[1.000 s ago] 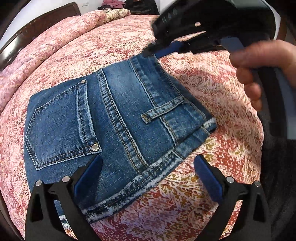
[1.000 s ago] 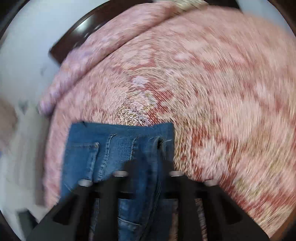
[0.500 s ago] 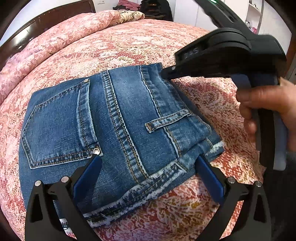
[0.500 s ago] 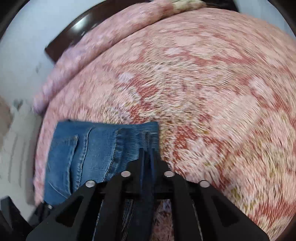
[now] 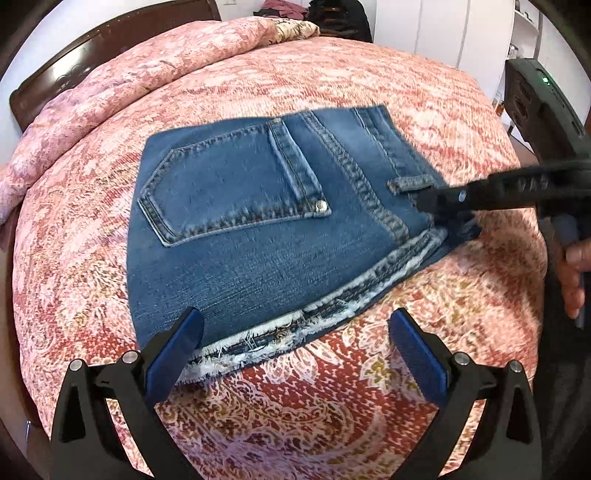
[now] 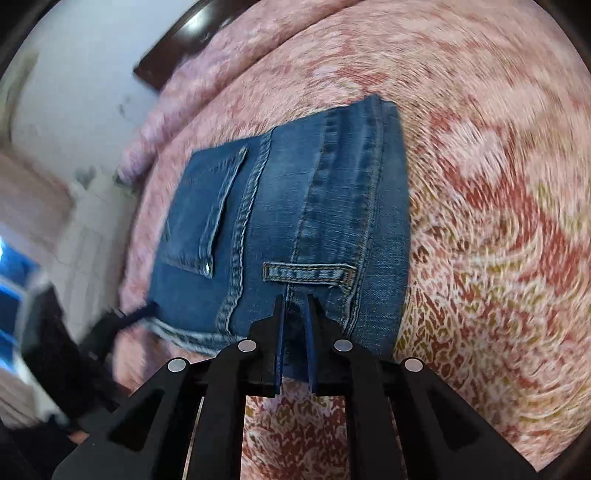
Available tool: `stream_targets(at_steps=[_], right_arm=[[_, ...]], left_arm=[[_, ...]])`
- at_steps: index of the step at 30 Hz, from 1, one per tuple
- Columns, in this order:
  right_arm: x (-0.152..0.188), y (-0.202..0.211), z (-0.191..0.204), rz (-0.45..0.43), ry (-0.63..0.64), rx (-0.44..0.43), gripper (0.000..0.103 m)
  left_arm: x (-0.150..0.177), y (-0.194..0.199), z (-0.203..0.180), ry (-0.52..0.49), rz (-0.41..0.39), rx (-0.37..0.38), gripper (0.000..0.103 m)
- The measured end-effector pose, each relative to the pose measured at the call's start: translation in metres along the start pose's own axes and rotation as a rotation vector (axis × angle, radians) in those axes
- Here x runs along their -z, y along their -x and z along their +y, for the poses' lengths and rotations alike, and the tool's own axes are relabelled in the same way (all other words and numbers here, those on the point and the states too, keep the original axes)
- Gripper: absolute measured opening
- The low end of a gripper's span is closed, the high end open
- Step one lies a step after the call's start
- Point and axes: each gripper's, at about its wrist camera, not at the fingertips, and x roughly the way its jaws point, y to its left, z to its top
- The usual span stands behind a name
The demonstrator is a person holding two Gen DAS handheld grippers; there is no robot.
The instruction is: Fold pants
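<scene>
Fingers: right gripper [image 6: 294, 314] nearly closed over jeans [image 5: 266, 221] near the belt loop [image 6: 308, 275] (pinch unconfirmed); left gripper [image 5: 291, 347] wide, empty | jeans: folded, on bedspread [image 5: 332, 406] | risk: a snagged layer could drag the fold open.

**Around the bed: patterned cover, dark headboard, cluttered far corner**

A bedspread [image 5: 332, 424] in red, pink and cream paisley covers the whole bed, its print redder and yellower near the front edge and paler pink farther back. Along the far side a matching rolled quilt [image 5: 122, 85] lies against a dark wooden headboard [image 5: 110, 37]. Past the quilt's end, a heap of dark and maroon clothes [image 5: 317, 14] sits in the far corner. White cupboard doors [image 5: 443, 33] stand behind it, with open shelves [image 5: 524, 29] to their right. In the right wrist view a pale wall [image 6: 85, 92] shows beyond the headboard, blurred.
</scene>
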Motion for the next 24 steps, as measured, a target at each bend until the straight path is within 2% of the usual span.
stream_targets(at_steps=[3,6,8,9,10,11,12,14,16,18,21,24], right_arm=[[-0.007,0.016,0.016,0.005,0.019,0.062,0.009],[-0.012,0.042,0.030,-0.083,0.039,0.008,0.009],[-0.013,0.037,0.034,-0.045,0.030,-0.017,0.009],[-0.011,0.029,0.034,-0.005,0.044,0.013,0.011],[-0.009,0.021,0.032,0.036,0.052,0.046,0.037],[-0.004,0.004,0.027,0.118,0.047,0.086,0.043],[-0.003,-0.001,0.026,0.124,0.039,0.075,0.043],[-0.004,0.004,0.029,0.102,0.029,0.068,0.047],[-0.011,0.020,0.028,0.034,-0.005,0.023,0.060],[-0.020,0.035,0.018,-0.027,-0.034,0.043,0.073],[-0.038,0.043,-0.003,-0.065,-0.086,0.080,0.073],[-0.043,0.036,-0.025,-0.057,-0.136,0.088,0.073]], left_arm=[[0.002,-0.003,-0.005,0.004,-0.005,-0.030,0.101],[0.002,-0.005,-0.001,0.040,-0.012,-0.012,0.101],[0.002,-0.005,0.002,0.056,-0.017,0.001,0.101],[0.003,-0.005,0.005,0.061,-0.019,0.007,0.101],[0.003,-0.004,0.007,0.071,-0.025,0.019,0.101],[0.005,-0.001,0.009,0.083,-0.031,0.036,0.101],[0.005,0.000,0.013,0.102,-0.038,0.054,0.101],[0.007,0.003,0.023,0.161,-0.055,0.110,0.101],[0.007,0.004,0.032,0.220,-0.067,0.162,0.101],[0.007,0.004,0.036,0.252,-0.071,0.190,0.101],[0.006,0.002,0.037,0.269,-0.072,0.202,0.101],[0.007,0.001,0.040,0.295,-0.076,0.225,0.101]])
